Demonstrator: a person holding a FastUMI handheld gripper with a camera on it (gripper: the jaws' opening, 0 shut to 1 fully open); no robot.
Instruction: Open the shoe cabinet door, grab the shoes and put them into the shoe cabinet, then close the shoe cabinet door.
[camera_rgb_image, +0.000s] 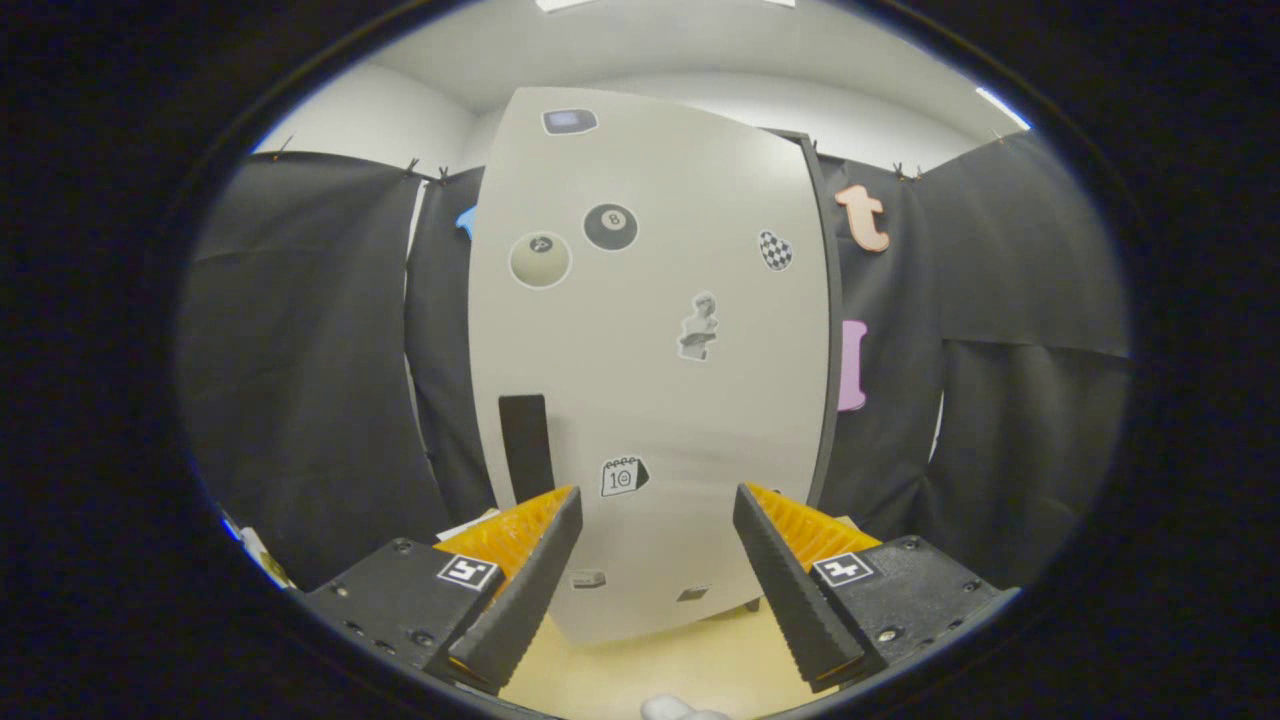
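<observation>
Facing the shoe cabinet (650, 380), a tall pale unit standing upright on a light yellowish floor (650, 665) against the black cloth wall (300, 380). Cabinet door (660, 420) shut, flush across the front, with a dark edge showing down its right side. Dark vertical handle (526, 447) low on the door's left, just beyond the left fingertip. Stickers scattered over the door — an eight ball (610, 227), a pale ball (540, 259), a small bust (698, 326), a calendar page (623, 477) between the two fingers. Gripper (657, 505) held level just ahead of the door, fingers spread wide with nothing between them — not touching the door or handle as far as can be told. Something small and white (680, 708) on the floor below the fingers, too cut off to identify.
</observation>
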